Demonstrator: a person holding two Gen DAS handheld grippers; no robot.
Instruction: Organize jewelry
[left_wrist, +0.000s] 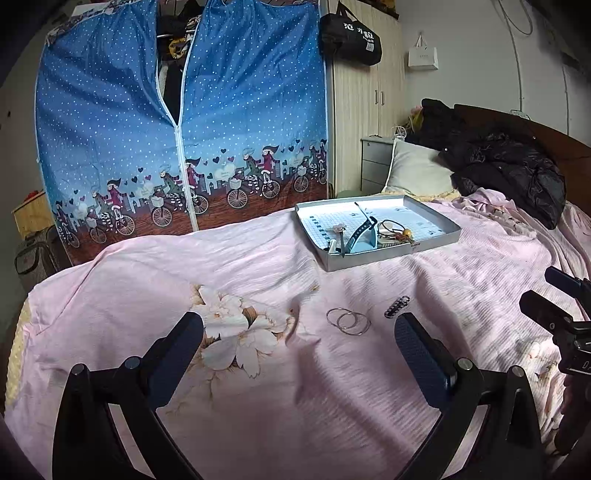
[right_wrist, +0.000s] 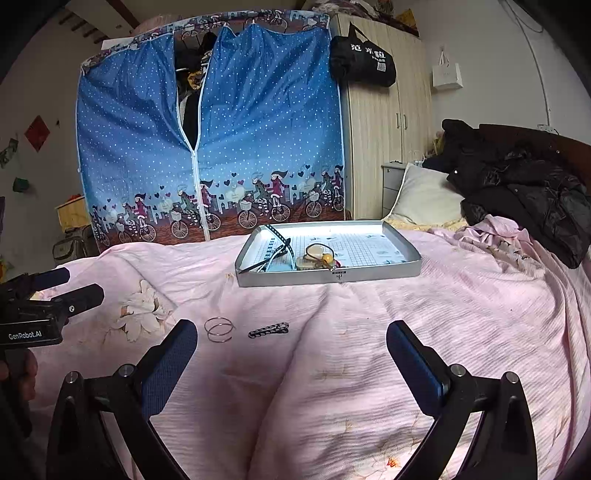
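— Where do your grippers stand?

— Your left gripper (left_wrist: 299, 332) hangs over the pink bedspread (left_wrist: 258, 387) with its jaws wide apart, nothing between them. Your right gripper (right_wrist: 291, 341) is the same: spread wide, empty, low over the bed.

— And the jewelry?

— Two thin wire hoops (right_wrist: 219, 329) lie overlapping on the bedspread, just beyond your right gripper's left finger. A dark beaded bracelet (right_wrist: 268, 329) lies just to their right, apart from them. Farther off sits the shallow grey tray (right_wrist: 369, 273), holding a blue watch strap (left_wrist: 360, 236), a dark cord loop with an amber bead (right_wrist: 326, 258) and a few small pieces you cannot make out clearly.

— Behind the tray?

— A blue fabric wardrobe (right_wrist: 258, 129), with a black jacket (right_wrist: 535, 199) at the far right.
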